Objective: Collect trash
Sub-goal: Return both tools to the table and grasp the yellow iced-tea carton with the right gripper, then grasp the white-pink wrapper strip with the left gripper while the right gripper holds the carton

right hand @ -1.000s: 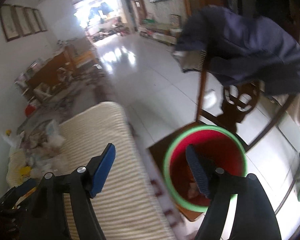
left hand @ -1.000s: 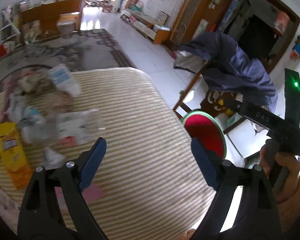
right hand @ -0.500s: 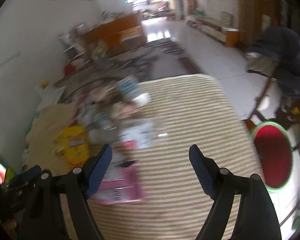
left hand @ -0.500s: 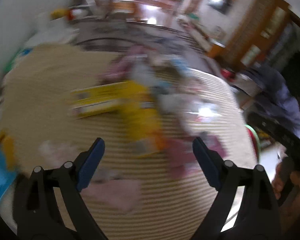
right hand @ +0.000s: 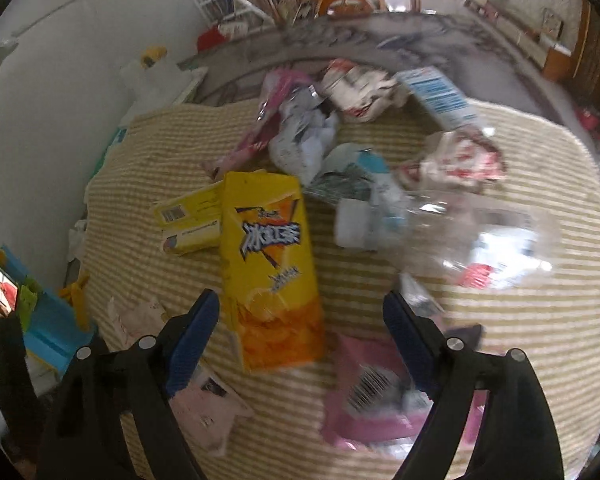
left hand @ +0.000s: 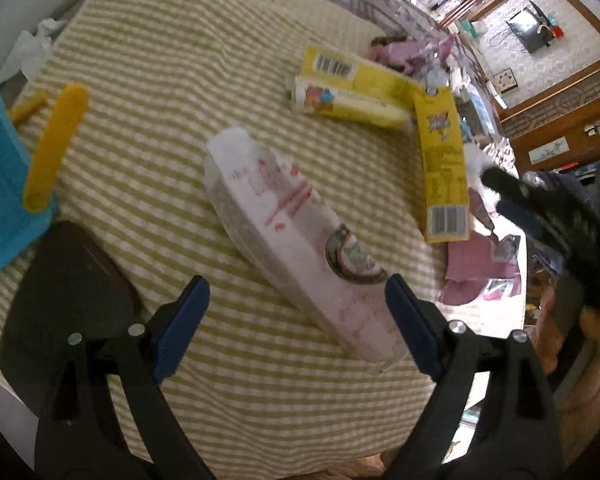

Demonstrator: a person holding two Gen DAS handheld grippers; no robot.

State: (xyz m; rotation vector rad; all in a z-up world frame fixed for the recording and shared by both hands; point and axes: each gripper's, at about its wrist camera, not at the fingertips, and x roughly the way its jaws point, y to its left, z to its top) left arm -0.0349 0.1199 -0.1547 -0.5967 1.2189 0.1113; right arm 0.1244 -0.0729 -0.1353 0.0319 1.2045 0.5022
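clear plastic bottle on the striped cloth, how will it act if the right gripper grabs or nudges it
The clear plastic bottle lies on its side and looks empty, so it is probably light and may roll when nudged. Its thin glossy wall will likely dent and could slip between the open fingers of the right gripper.

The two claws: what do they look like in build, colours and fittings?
Both match. The left claw and right claw each have two black plastic arms shaped like clamp handles, with silver rivets near the tips. Each finger ends in a flat blue pad. No cables or sleeves show. Any printing on them cannot be made out here.
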